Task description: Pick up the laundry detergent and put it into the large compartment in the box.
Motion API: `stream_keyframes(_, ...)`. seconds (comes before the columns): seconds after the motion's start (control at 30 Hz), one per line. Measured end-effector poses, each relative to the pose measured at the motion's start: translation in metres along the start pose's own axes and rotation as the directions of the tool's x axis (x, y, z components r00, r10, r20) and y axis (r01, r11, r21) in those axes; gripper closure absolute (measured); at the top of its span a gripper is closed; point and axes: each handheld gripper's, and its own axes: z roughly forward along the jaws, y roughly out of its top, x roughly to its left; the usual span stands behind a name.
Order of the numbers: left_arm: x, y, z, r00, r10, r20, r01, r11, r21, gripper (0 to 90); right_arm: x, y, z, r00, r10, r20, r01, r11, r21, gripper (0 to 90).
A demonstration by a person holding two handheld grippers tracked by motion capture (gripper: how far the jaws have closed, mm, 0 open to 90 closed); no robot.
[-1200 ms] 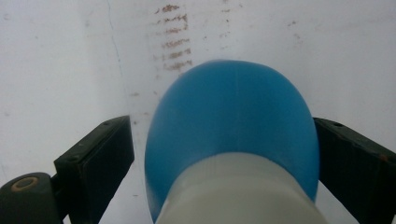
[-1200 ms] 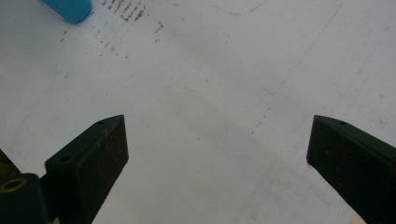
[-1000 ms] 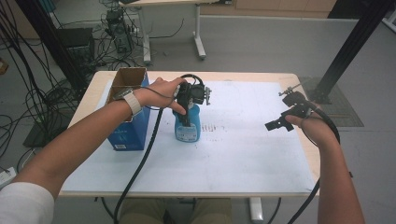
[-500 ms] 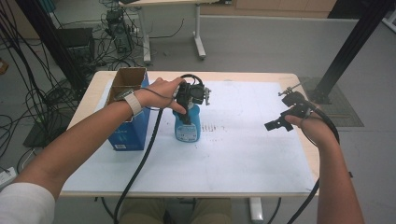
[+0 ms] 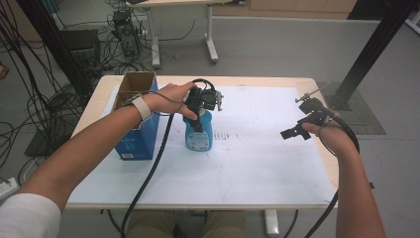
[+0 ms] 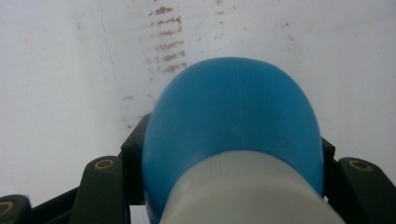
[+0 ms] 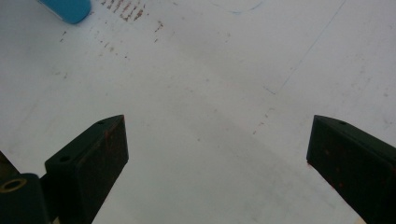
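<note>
Even, soft indoor light; close-up bottle (image 6: 233, 135) blurred.

Blue bottle (image 6: 233, 116): smooth, slightly glossy plastic, ribbed white cap. Jaws of right gripper (image 7: 217, 163): matt black plastic. Table sheet (image 5: 257, 148): matt white, stained. Box (image 5: 136, 124): cardboard.

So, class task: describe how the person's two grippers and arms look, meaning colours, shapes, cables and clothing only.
Both grippers are black. The left gripper trails a thick black cable off the table's near edge; the right gripper has its own black cable looping past the wrist. The right fingers are blocky black wedges with small holes. The left wrist wears a white band, and a white sleeve covers the upper arm.
</note>
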Motion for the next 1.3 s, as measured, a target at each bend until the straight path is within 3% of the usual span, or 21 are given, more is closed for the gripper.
stream_keyframes(0.47,0.0066,-0.0057,0.0010,0.9995,-0.021,0.025,0.022,0.9996,-0.020,39.6,0.0003,-0.0030,-0.0026,1.0000,0.005,0.006,-0.005,1.000,0.001,5.4)
stream_keyframes(1.3,0.0046,-0.0028,0.0009,0.9995,-0.024,0.019,0.024,0.9997,-0.007,39.9,-0.0001,-0.0043,-0.0048,0.9999,0.007,0.009,-0.007,1.000,0.000,5.4)
